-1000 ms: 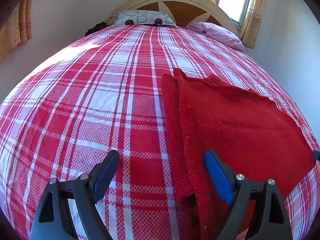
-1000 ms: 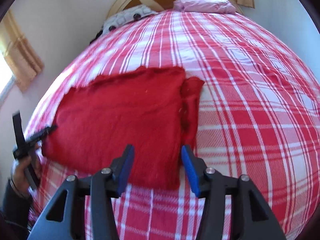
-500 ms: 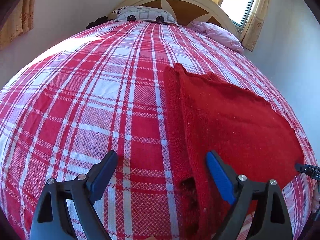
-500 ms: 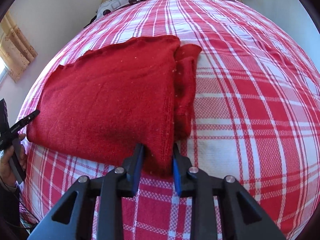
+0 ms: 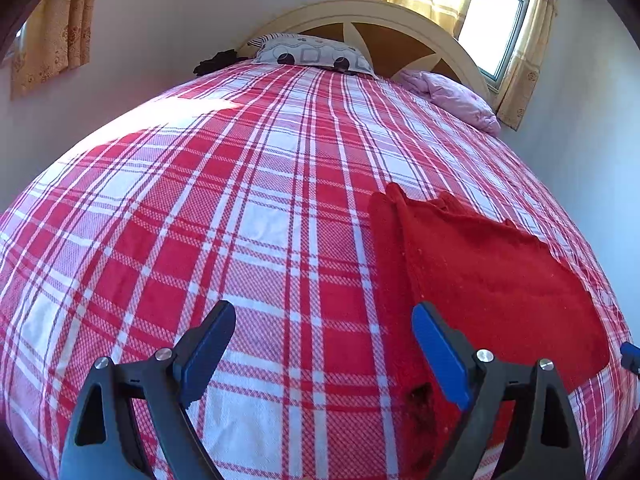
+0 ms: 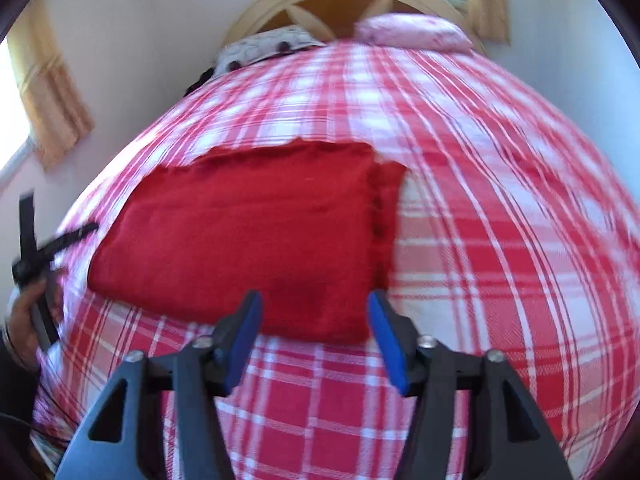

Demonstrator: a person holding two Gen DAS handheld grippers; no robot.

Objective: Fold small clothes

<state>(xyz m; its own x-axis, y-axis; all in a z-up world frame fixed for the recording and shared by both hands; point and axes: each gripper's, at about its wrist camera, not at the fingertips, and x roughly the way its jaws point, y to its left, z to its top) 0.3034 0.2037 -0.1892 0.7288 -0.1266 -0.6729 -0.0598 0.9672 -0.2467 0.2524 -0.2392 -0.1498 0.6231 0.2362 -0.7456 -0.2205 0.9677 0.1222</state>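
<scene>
1. Red knitted garment (image 6: 248, 236) lies flat on the bed (image 5: 248, 216), already folded into a rough rectangle, with a narrower folded strip showing along one side edge.
2. It sits near the foot of the bed, on a red and white checked bedspread (image 6: 500, 264), well apart from the pillows.
3. Right hand-held gripper (image 6: 316, 338) hovers just in front of the garment's near edge, jaws spread wide and holding nothing.
4. Left hand-held gripper (image 5: 324, 350) hovers over the bedspread beside the garment's folded strip, jaws also spread wide and empty; one blue finger (image 5: 438, 354) hangs over the strip's near end.
5. Right wrist view is blurred, so fine detail of the weave is lost.
6. Judging from this, one fold is done and the garment is released; the step in hand looks like settling on where to take hold for a further fold, or finishing with this piece.
7. A further fold would call for each hand-held gripper to close on a near corner, catching all layers together, then carry the edge across evenly so the strip does not slide out.
8. At the head of the bed are a patterned pillow (image 5: 312, 54), a pink pillow (image 5: 452, 98) and a curved headboard (image 5: 400, 26), with a curtained window (image 5: 496, 28) behind
</scene>
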